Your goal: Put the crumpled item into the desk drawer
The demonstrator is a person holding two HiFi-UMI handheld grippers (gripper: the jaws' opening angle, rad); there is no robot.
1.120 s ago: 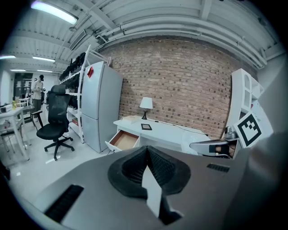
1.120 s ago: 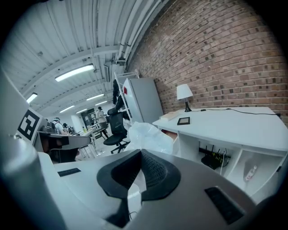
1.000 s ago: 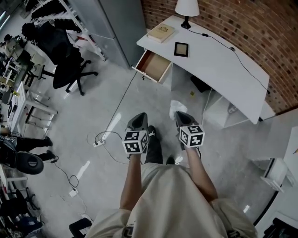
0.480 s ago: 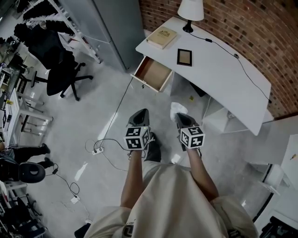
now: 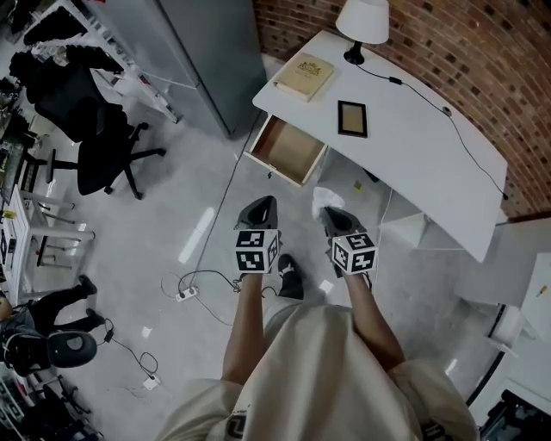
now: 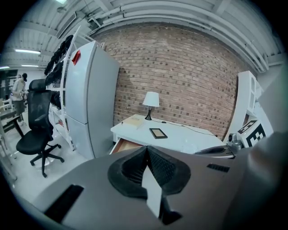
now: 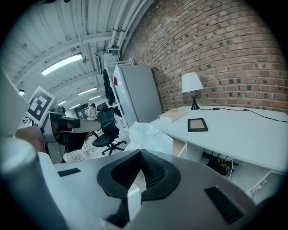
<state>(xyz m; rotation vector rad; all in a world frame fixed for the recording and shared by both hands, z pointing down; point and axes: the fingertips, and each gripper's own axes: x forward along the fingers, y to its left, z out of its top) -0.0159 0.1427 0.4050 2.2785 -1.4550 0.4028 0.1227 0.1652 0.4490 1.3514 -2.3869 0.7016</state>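
Observation:
A crumpled white plastic item (image 5: 325, 200) sticks out ahead of my right gripper (image 5: 332, 217), which is shut on it; the right gripper view shows the crumpled item (image 7: 148, 137) bunched just past the jaws. My left gripper (image 5: 259, 214) is beside it, shut with nothing in it, and its jaws (image 6: 147, 150) meet in the left gripper view. The wooden desk drawer (image 5: 288, 151) stands pulled open at the left end of the white desk (image 5: 422, 151), a short way ahead of both grippers. The open drawer (image 7: 178, 146) also shows behind the item.
On the desk are a lamp (image 5: 362, 24), a book (image 5: 304, 76) and a picture frame (image 5: 352, 119). A tall grey cabinet (image 5: 202, 52) stands left of the desk. A black office chair (image 5: 90, 142) and a floor power strip with cables (image 5: 185, 293) lie to the left.
The person has stepped toward the desk, so the open drawer now lies nearer the grippers. Both grippers keep their pose and the right one still holds the crumpled item.

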